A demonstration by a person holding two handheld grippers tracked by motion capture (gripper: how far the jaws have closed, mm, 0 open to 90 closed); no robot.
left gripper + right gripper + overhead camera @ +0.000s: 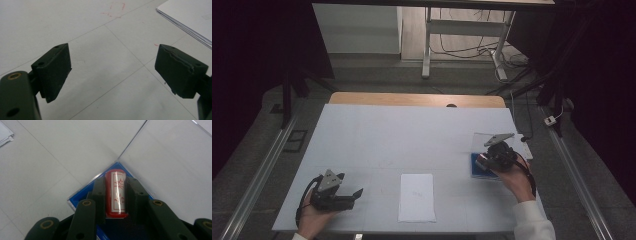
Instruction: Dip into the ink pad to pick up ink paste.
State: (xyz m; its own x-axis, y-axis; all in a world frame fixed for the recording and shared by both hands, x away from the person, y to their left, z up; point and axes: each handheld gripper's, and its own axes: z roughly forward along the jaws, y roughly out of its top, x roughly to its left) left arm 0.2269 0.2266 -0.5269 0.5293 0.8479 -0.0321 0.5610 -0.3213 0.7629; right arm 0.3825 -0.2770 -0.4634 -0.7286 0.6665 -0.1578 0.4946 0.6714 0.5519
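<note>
A red cylindrical stamp point(115, 193) with a white label and red characters sits between the jaws of my right gripper point(115, 182), which is shut on it. Under it lies a blue ink pad point(83, 195) in a clear open case, whose lid point(175, 165) lies flat beyond it. From above, the right gripper point(486, 161) hangs over the blue pad point(476, 171) at the table's right side. My left gripper point(357, 195) rests at the front left, open, with bare table between its pads point(53, 70). A white stack of paper point(416, 197) lies at the front middle.
The white table surface point(412, 135) spreads wide between both hands, with a faint red pen mark point(115, 10) on it. The paper stack's edge point(190, 17) lies just right of the left gripper. A metal desk frame point(462, 30) and cables stand beyond the table.
</note>
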